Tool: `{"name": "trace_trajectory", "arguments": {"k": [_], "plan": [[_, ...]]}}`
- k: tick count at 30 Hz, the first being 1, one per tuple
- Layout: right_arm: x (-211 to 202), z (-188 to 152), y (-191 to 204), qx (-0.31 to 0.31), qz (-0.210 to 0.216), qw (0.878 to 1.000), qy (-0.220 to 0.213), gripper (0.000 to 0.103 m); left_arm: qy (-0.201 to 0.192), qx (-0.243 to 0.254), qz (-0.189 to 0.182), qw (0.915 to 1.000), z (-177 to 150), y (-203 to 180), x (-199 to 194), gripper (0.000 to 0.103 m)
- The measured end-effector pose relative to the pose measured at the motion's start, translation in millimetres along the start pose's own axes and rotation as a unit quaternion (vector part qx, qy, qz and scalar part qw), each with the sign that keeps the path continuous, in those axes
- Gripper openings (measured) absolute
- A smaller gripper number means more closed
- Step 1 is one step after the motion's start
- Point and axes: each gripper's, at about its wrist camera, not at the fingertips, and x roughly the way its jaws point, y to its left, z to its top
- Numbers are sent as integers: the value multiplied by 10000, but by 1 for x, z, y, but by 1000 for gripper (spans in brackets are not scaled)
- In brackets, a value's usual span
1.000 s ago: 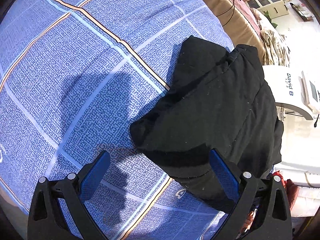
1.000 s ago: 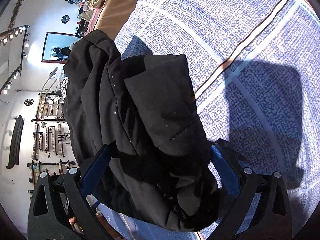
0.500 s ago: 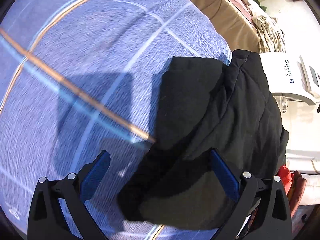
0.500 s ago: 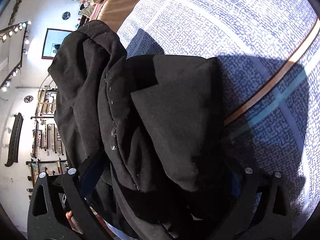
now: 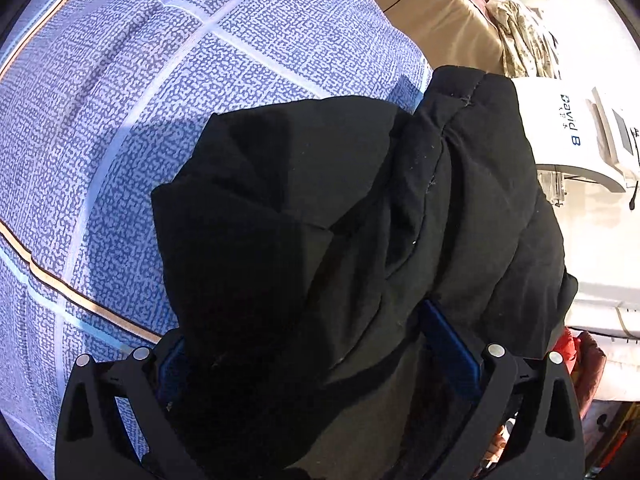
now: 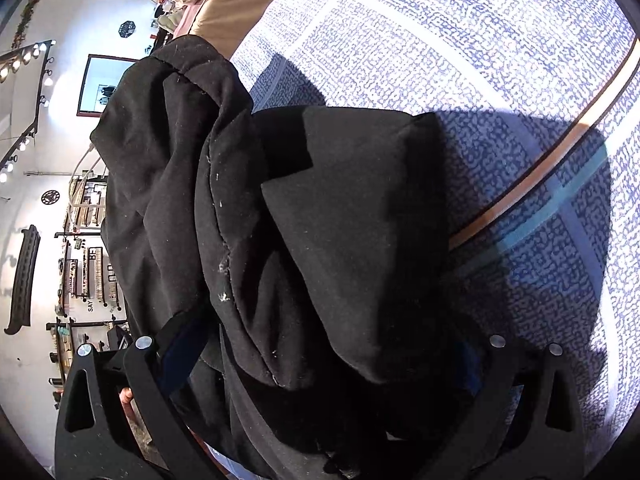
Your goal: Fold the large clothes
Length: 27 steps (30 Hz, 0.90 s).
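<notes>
A bulky black padded jacket (image 5: 340, 220) lies folded in a heap near the edge of a bed with a blue patterned cover (image 5: 140, 100). It also fills the middle of the right wrist view (image 6: 320, 240). My left gripper (image 5: 316, 344) is open with its blue pads wide apart on either side of the jacket's near end. My right gripper (image 6: 320, 356) is open too, its jaws straddling the jacket from the other side. The cloth hides most of the pads.
The bed cover (image 6: 500, 80) has white, orange and light blue stripes. A tan mattress edge (image 5: 440, 20) runs behind the jacket. A white machine marked "David B" (image 5: 572, 128) stands beyond the bed. Wall shelves (image 6: 84, 260) show on the left of the right wrist view.
Both grippers have moved forward over the jacket, so the cloth now sits between their jaws. The jaws stayed wide apart.
</notes>
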Motion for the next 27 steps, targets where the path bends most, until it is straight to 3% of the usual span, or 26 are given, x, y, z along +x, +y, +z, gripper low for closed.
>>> {"name": "trace_trajectory", "arguments": {"k": [2,8,11,13,16,19,27], "plan": [[4,2,0,-13,-9,10000,7,98,-44,44,18,10000,-1,-5,-1,93],[7,0,9,-88,-353,9993,-115,94,-151,28,60,9999,-6,-19,-9,64],[4,-4,17,-120,-661,9974,-243,82,-213,204,216,9993,-11,-29,-20,47],[1,-7,22,-58,-639,9976,-274,61,-294,316,349,9985,-14,-39,-26,36],[-8,-13,39,-271,-964,9944,-329,43,-494,552,537,9958,-28,-58,-40,28],[-17,-21,57,-648,-1191,9902,-339,34,-714,741,598,9929,-45,-75,-57,24],[-59,-66,133,-2081,-1446,9669,-301,28,-1018,1411,200,9846,-123,-103,-107,22]]}}
